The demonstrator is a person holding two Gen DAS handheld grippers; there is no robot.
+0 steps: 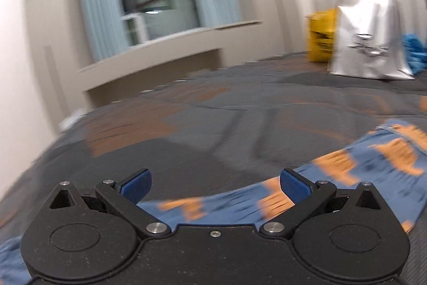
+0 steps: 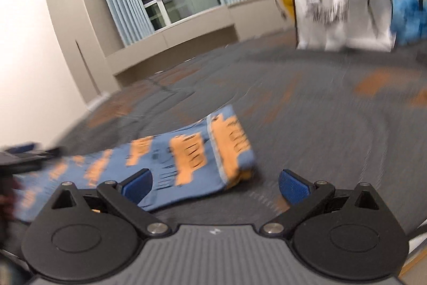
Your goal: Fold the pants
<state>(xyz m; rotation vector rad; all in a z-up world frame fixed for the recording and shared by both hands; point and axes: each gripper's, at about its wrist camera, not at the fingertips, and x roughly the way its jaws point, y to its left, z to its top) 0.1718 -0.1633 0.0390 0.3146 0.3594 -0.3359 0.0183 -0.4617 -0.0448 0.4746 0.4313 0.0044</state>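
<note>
Clearly we have both grippers spread and empty: the left gripper (image 1: 215, 184) hovers over the pants (image 2: 186, 159), the right gripper (image 2: 215, 184) beside their folded end. They lie flat on the bedspread (image 1: 213, 111), laid out, we judge, for another fold.

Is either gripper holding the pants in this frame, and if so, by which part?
Nothing is held. The left gripper and right gripper are both open with empty jaws; the pants lie loose on the bed.
</note>
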